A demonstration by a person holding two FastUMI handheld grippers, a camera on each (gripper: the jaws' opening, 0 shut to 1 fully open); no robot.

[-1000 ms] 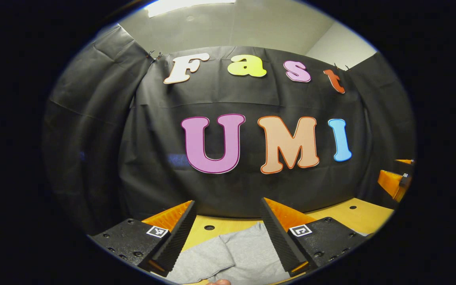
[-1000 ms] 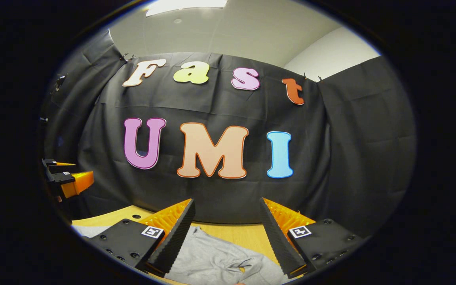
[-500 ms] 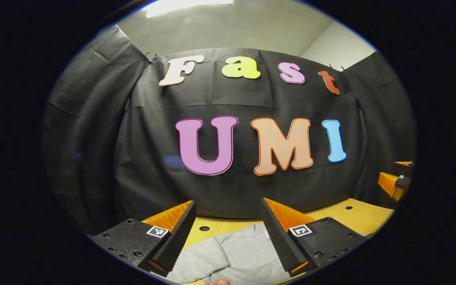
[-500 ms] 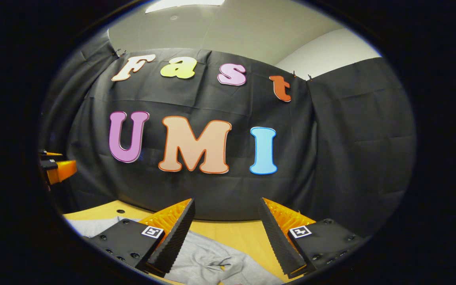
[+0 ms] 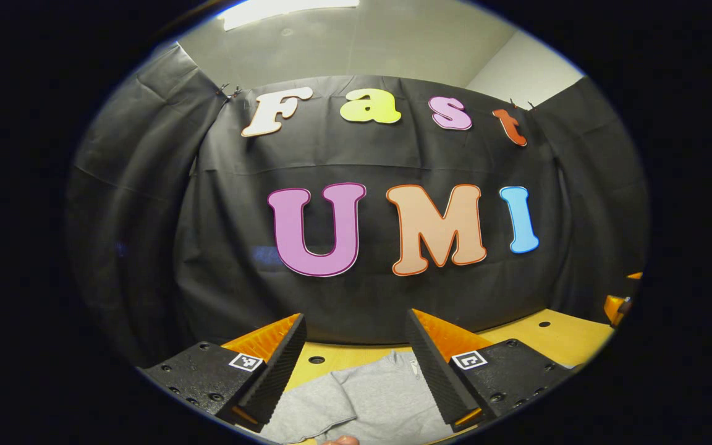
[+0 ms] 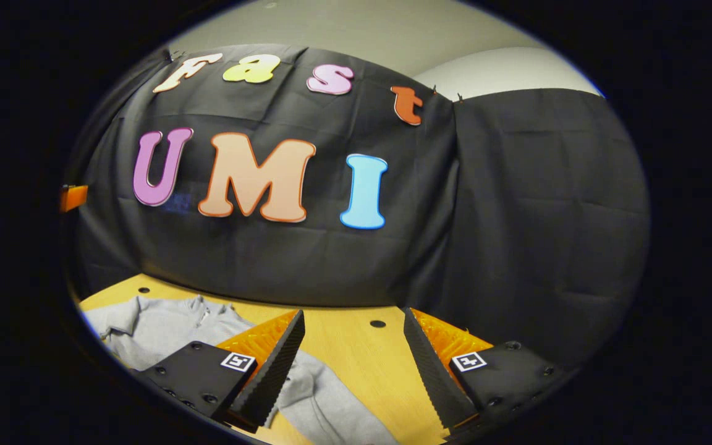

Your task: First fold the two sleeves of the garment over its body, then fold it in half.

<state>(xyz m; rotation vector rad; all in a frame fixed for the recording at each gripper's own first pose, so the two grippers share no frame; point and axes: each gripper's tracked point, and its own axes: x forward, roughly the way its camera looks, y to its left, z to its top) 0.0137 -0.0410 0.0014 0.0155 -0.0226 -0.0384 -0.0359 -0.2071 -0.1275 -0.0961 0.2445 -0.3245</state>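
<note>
Both grippers hovering with fingers spread over a grey garment, no sleeve taken up yet.

The left gripper [image 5: 356, 371] is holding its fingers wide apart with nothing between the pads, and below that gap the grey garment [image 5: 368, 395] is lying on the wooden table [image 5: 554, 337]; the right gripper [image 6: 350, 371] is likewise spread and holding nothing, pointing past the cloth, with a sleeve [image 6: 325, 402] trailing under its left finger and the collar end [image 6: 164, 318] lying farther left. I judge the first sleeve fold is just starting: each gripper should be dropping onto a cuff, pinching one layer only, and carrying it flat across the body. No containers are standing on the table; a fingertip [image 5: 340, 440] is peeking in at the bottom edge.
</note>
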